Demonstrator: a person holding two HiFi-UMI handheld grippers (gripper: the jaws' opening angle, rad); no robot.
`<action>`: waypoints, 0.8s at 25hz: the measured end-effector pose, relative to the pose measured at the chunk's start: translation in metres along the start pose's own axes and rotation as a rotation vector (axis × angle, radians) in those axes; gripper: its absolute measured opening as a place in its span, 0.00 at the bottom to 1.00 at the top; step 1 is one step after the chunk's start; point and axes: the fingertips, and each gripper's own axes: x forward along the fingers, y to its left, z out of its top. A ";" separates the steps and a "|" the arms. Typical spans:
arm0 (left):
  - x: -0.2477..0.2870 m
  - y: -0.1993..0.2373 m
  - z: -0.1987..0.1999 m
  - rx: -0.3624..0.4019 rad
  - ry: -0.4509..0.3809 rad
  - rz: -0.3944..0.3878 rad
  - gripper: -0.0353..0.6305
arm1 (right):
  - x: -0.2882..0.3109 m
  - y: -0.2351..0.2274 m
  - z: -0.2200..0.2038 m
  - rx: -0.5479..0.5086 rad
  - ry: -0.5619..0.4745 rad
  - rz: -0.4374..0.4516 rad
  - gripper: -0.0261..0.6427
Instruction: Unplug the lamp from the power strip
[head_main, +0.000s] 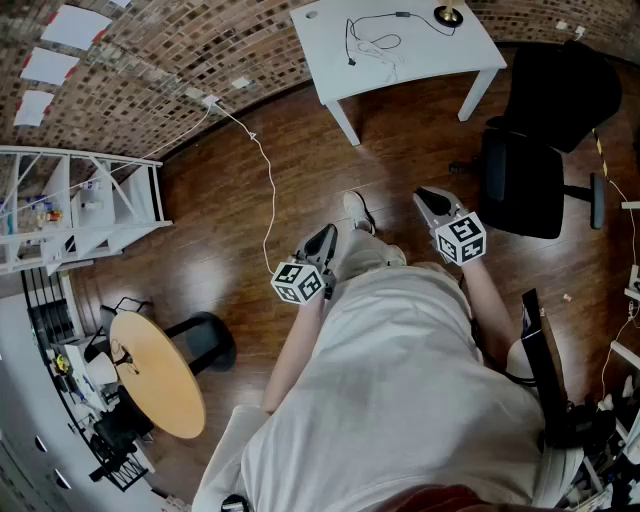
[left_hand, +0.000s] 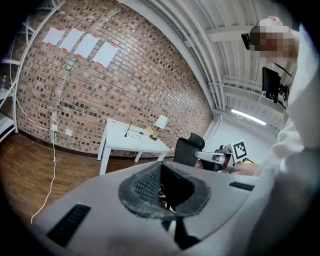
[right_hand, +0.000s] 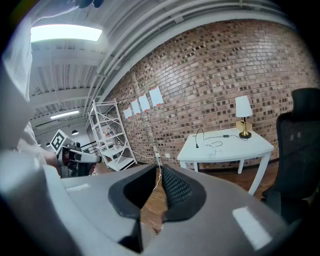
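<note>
The lamp (head_main: 448, 15) stands at the far right corner of the white table (head_main: 420, 70) by the brick wall. A black cable (head_main: 375, 22) runs from it across the tabletop beside a loose white cable (head_main: 380, 45). I cannot make out a power strip. Both grippers are held in front of the person's body, well short of the table, with nothing in them. My left gripper (head_main: 324, 236) has its jaws together. My right gripper (head_main: 430, 195) is shut too. From the left gripper view the lamp (left_hand: 160, 122) and table (left_hand: 117, 137) look far off, as they do from the right gripper view: lamp (right_hand: 243, 107), table (right_hand: 250, 146).
A black office chair (head_main: 545, 130) stands right of the table. A white cord (head_main: 268, 180) trails over the wooden floor from a wall outlet (head_main: 210, 100) towards the left gripper. A white shelf unit (head_main: 80, 200) and a round wooden table (head_main: 155, 375) are at the left.
</note>
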 end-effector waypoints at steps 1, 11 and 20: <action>0.004 0.006 0.003 -0.003 0.001 -0.003 0.06 | 0.005 -0.003 0.001 0.001 0.002 -0.006 0.08; 0.075 0.059 0.059 0.018 0.026 -0.081 0.06 | 0.064 -0.049 0.038 0.013 0.011 -0.076 0.08; 0.143 0.136 0.130 0.053 0.067 -0.135 0.06 | 0.158 -0.087 0.095 -0.010 0.024 -0.111 0.08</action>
